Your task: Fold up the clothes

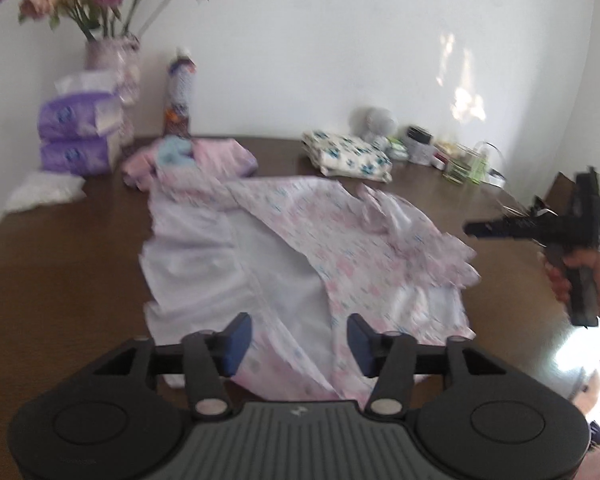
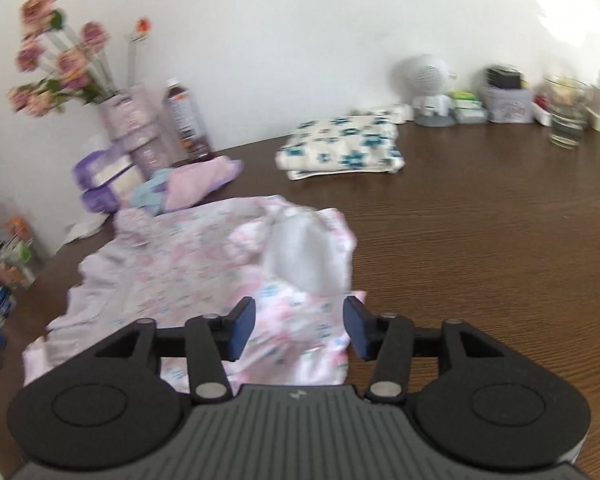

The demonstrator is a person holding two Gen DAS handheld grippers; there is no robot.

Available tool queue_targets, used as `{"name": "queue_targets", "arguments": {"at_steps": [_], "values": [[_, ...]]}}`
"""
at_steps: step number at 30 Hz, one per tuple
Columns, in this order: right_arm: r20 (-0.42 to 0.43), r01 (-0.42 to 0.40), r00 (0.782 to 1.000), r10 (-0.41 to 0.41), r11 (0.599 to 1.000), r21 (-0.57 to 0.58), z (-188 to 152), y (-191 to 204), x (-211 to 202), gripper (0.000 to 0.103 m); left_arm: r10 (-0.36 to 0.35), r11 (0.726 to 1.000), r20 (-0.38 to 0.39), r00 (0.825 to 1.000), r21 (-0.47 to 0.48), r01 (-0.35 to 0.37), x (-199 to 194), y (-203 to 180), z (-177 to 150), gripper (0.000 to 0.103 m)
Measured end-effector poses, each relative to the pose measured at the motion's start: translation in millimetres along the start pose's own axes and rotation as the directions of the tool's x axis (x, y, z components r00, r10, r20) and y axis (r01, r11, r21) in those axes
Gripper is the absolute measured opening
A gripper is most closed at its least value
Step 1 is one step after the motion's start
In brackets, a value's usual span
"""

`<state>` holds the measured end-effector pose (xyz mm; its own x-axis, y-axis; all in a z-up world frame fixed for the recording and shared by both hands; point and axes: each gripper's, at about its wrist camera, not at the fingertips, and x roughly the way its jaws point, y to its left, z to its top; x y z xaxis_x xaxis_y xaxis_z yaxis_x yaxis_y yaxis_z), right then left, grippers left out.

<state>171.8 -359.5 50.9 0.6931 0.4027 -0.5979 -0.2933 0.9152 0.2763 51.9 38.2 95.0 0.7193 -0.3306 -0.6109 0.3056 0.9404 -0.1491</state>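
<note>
A pale pink patterned garment [image 1: 300,248] lies spread on the brown table [image 1: 60,264], partly turned over so its white inside shows at the left. My left gripper [image 1: 299,340] hovers open above the garment's near edge, holding nothing. In the left wrist view the right gripper [image 1: 500,228] is held in a hand at the far right, off the cloth. In the right wrist view the same garment [image 2: 188,272] lies bunched, and my right gripper [image 2: 299,326] stands open over its near right corner, nothing between the pads.
A folded white cloth with blue flowers [image 2: 340,148] and a folded pink pile [image 2: 196,184] lie farther back. A vase of flowers [image 1: 108,48], a bottle [image 1: 180,88], purple packs [image 1: 76,136], a small fan [image 2: 432,88] and a glass [image 2: 566,116] line the wall.
</note>
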Motion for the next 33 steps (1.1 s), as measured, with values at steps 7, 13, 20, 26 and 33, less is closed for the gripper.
{"name": "queue_targets", "arguments": {"at_steps": [7, 13, 20, 26, 33], "values": [[-0.077, -0.025, 0.997, 0.015, 0.991, -0.132, -13, 43, 32, 0.055, 0.085, 0.99, -0.062, 0.994, 0.115, -0.077, 54, -3, 4, 0.067], [-0.037, -0.053, 0.998, 0.051, 0.998, -0.032, -13, 23, 23, 0.004, 0.096, 0.984, -0.145, 0.985, 0.166, -0.071, 84, 3, -25, 0.02], [0.11, 0.026, 0.992, -0.054, 0.971, 0.239, 5, -63, -30, 0.004, 0.104, 0.979, -0.145, 0.984, 0.191, -0.076, 75, 4, -38, 0.02], [0.062, 0.17, 0.977, -0.203, 0.923, 0.345, -23, -112, -52, 0.005, 0.106, 0.982, -0.142, 0.984, 0.17, -0.081, 69, 7, -41, 0.022], [0.125, 0.238, 0.952, -0.278, 0.934, 0.265, -28, -100, -74, 0.057, 0.087, 0.988, -0.113, 0.99, 0.141, -0.07, 65, 10, -26, 0.029]]}}
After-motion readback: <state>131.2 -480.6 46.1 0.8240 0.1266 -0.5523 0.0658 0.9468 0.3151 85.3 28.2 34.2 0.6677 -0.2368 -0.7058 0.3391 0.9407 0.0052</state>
